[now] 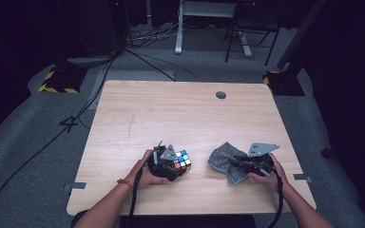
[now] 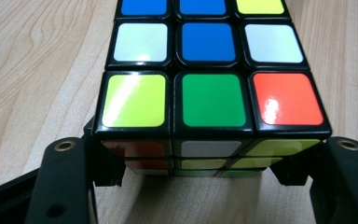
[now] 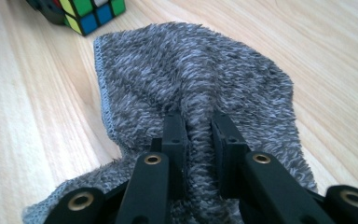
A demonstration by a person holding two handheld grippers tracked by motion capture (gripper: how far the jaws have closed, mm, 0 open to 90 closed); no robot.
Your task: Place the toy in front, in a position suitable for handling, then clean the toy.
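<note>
While wooden tabletop [image 1: 180,114] sits in dark room, your left gripper [image 1: 171,164] jaws clamp cube [image 2: 209,88], right gripper [image 3: 198,135] jaws pinch grey cloth [image 3: 205,74], both hands low.

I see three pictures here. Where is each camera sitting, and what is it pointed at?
High view: above the person's side, looking forward and down on the pale wooden table; both forearms, the left gripper and the right gripper show.
Left gripper view: rides the left gripper, looking along its black jaws clamping the multicoloured puzzle cube.
Right gripper view: rides the right gripper, whose jaws pinch a fold of the fuzzy grey cloth.
Shared: cube and cloth appear in both the high and right gripper views.
</note>
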